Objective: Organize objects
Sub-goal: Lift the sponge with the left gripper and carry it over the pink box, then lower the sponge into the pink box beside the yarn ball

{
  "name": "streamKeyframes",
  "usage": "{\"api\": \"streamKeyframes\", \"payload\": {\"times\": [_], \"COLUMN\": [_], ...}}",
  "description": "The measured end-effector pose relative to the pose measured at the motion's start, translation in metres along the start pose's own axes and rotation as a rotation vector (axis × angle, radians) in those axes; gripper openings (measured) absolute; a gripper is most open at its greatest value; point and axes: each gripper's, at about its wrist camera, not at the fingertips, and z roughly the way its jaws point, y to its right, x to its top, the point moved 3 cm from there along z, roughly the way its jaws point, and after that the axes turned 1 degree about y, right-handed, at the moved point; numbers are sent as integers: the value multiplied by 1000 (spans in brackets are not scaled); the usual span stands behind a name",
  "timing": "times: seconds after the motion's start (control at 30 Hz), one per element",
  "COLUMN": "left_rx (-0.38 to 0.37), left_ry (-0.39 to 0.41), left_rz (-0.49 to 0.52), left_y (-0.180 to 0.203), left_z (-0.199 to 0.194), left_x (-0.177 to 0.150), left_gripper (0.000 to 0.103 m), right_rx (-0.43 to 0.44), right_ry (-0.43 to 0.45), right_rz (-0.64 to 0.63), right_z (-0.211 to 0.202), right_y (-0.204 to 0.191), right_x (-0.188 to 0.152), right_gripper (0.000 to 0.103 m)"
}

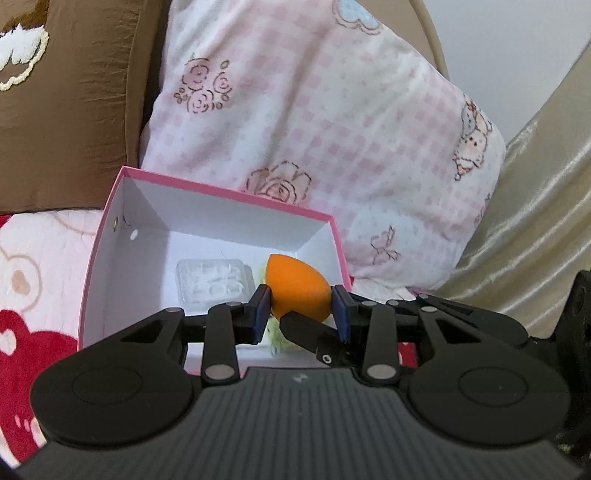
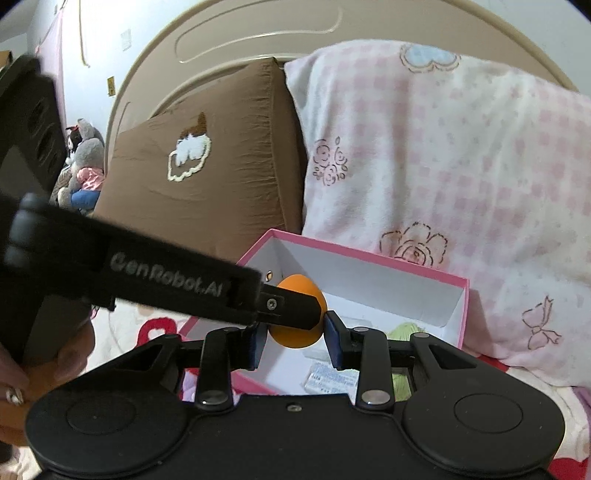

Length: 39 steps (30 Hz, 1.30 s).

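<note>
On the bed, against the headboard [image 2: 229,33], stand two pillows: one brown [image 2: 207,184] of crinkled cloth with a stitched white patch, one [image 1: 332,122] soft and white with pink checks, roses and bows. Before them sits one box [image 1: 221,199], open-topped, pink outside and white within, made of stiff card, with a small metal eyelet in one wall.

One orange sponge [image 1: 295,288], smooth and egg-shaped, hangs over the box's inside, gripped from two sides at once. The left gripper [image 1: 301,310] has its blue-padded fingers [image 1: 263,310] pressed to the sponge's flanks, nearly closed. The right gripper [image 2: 295,339] likewise has its blue fingers [image 2: 334,341] narrowly set against the same sponge, one on each side. In the right wrist view the left tool's black arm crosses in front of the sponge and hides part of it.

Inside the box lie one clear, moulded plastic tray [image 1: 210,280], one fuzzy pale-green thing [image 2: 406,330] and, seen from the right wrist, one flat printed packet [image 2: 332,380].

A hand [image 2: 22,376] with a ring shows at the lower left edge of that view. The bed cover [image 1: 33,280] is plush, white and pink with red bear shapes. A shiny beige drape [image 1: 535,229] hangs at the right. Far left, some soft toys [image 2: 83,166] are piled by a pale wall [image 2: 96,48].
</note>
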Motion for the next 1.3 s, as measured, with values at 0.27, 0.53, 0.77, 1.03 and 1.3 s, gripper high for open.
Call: {"api": "streamKeyframes", "payload": {"times": [0.27,0.53,0.77,1.03,1.3], "left_rx": [-17,-9,9,-21,16], "left_ry": [8,-41,-68,-94,-94], "left_rz": [-42,-112,-127,-224,-225], "left_y": [-24,-39,-47,-73,-77], "left_z": [26,81,119,136,153], "left_x": [11,26,38,35,33], "left_gripper": [35,34,34,33,33], "right_rx": [19,26,27,7,22], "right_ry": [-35,-113,-170,-244,-296], "right_rz": [-18,103,188,82,-157], "right_z": [33,73,108,139,163], "right_y": [8,45,75,84,75], "right_x": [7,14,14,15,16], "right_gripper": [38,38,38,37,36]}}
